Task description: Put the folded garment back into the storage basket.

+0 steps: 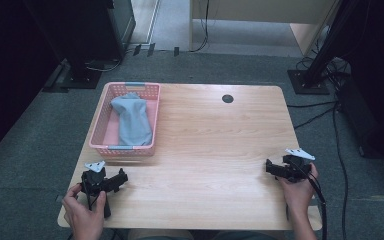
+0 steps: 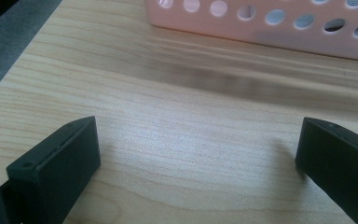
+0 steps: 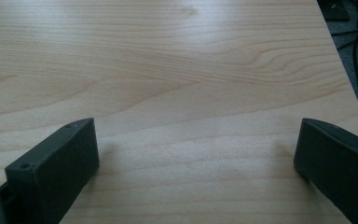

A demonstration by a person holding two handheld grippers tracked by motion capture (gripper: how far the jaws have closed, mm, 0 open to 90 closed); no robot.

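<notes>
From above, the left gripper (image 1: 122, 178) rests on the light wooden table (image 1: 215, 150) just below a pink perforated plastic basket (image 1: 100, 135), inside which a soft grey-blue folded cloth (image 1: 132, 119) lies with its long axis running from the near wall to the far wall. The left gripper view adds the basket's round holes (image 2: 247, 11) and wide-spread jaws holding nothing. The right gripper (image 1: 270, 167), well apart from the basket, is likewise wide open and empty over bare wood grain.
</notes>
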